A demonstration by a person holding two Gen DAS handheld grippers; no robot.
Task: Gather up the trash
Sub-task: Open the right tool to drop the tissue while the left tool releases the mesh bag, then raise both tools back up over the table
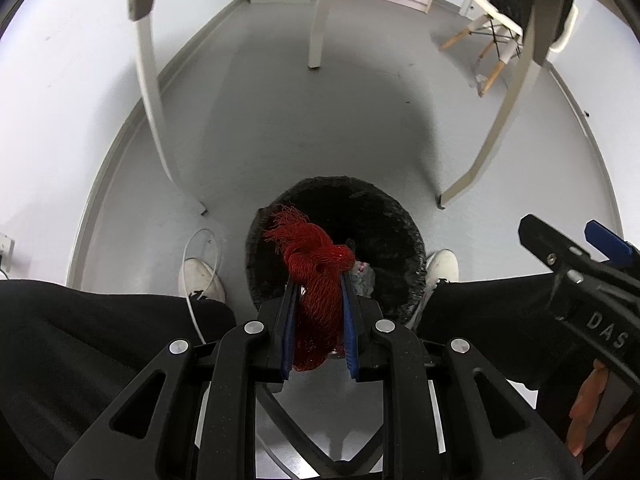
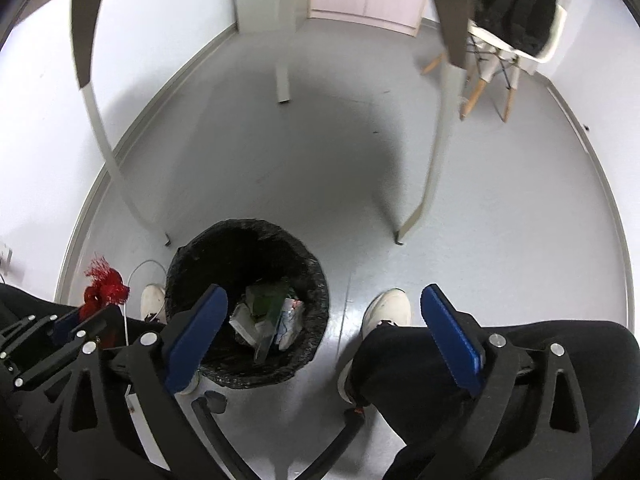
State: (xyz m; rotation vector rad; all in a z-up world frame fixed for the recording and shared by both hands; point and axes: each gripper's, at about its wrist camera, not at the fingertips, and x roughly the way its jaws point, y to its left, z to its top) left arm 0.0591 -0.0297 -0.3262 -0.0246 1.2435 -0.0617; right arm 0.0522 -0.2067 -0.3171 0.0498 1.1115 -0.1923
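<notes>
1. Left wrist view: the left gripper (image 1: 319, 280), black with blue pads, is closed on a bunched red plastic mesh net (image 1: 316, 280). The net fills the gap between the pads, and its frayed end sticks up past the fingertips.
2. Just beyond the fingertips, and partly hidden by the net, stands a round bin lined with a black plastic bag (image 1: 384, 216). It sits on the grey floor (image 1: 320, 128) between the person's two white shoes (image 1: 200, 276).
3. The person's black trouser legs (image 1: 100, 320) fill the near left and near right. A thin white cable (image 1: 216, 240) loops on the floor by the left shoe.
4. At the right edge the right gripper's black body (image 1: 576, 276) shows from the side, with a hand (image 1: 588, 408) below it. Its jaws cannot be judged here.
5. Farther off stand pale table legs (image 1: 152, 92). At the far right is a white chair with wooden legs (image 1: 492, 24) carrying something black.
6. Right wrist view: the right gripper (image 2: 324, 320) has its blue pads (image 2: 196, 332) spread wide apart with nothing between them.
7. The bin (image 2: 312, 280) lies near left of centre, partly behind the left pad. Inside it lie crumpled wrappers and paper scraps (image 2: 268, 316), white and green.
8. At the near left edge the left gripper (image 2: 88, 320) holds the red net (image 2: 105, 285) beside the bin, not over its opening in this view.
9. One white shoe (image 2: 388, 308) is to the right of the bin.
</notes>
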